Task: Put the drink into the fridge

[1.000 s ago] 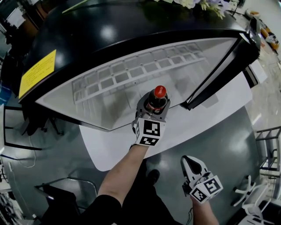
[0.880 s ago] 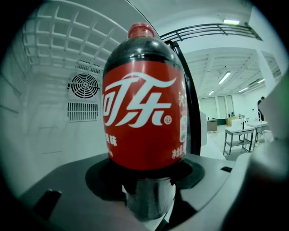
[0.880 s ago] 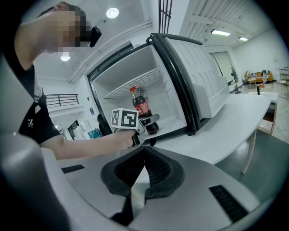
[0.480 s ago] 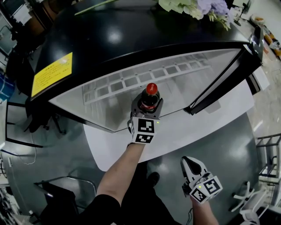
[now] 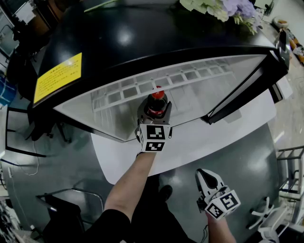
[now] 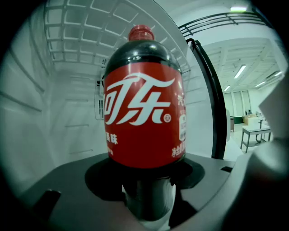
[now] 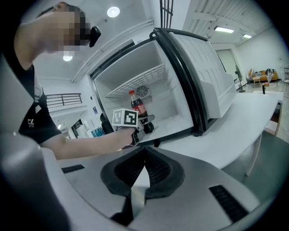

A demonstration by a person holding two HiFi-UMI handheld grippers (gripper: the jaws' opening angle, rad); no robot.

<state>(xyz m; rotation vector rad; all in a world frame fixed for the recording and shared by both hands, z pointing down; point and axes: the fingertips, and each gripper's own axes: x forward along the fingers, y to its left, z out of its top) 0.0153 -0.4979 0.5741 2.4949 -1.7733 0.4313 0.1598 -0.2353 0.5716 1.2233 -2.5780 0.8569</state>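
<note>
A cola bottle [image 5: 157,98] with a red cap and red label stands upright in my left gripper [image 5: 154,108], which is shut on its lower body. The left gripper view is filled by the bottle [image 6: 143,117], with the fridge's white inner wall [image 6: 54,122] behind it. The bottle is at the mouth of the open black fridge [image 5: 142,38], under its wire shelf [image 5: 166,80]. From the right gripper view, the bottle [image 7: 137,104] is just inside the cavity above the fridge floor. My right gripper [image 5: 207,176] hangs low at the right, shut and empty.
The fridge door [image 5: 247,90] stands open to the right. The fridge sits on a white table [image 5: 223,137]. A yellow label [image 5: 56,78] and flowers [image 5: 223,7] are on its top. Chairs and frames stand on the floor around.
My left gripper has carried the bottle a little further into the fridge opening and slightly left. The right gripper has stayed where it was.
</note>
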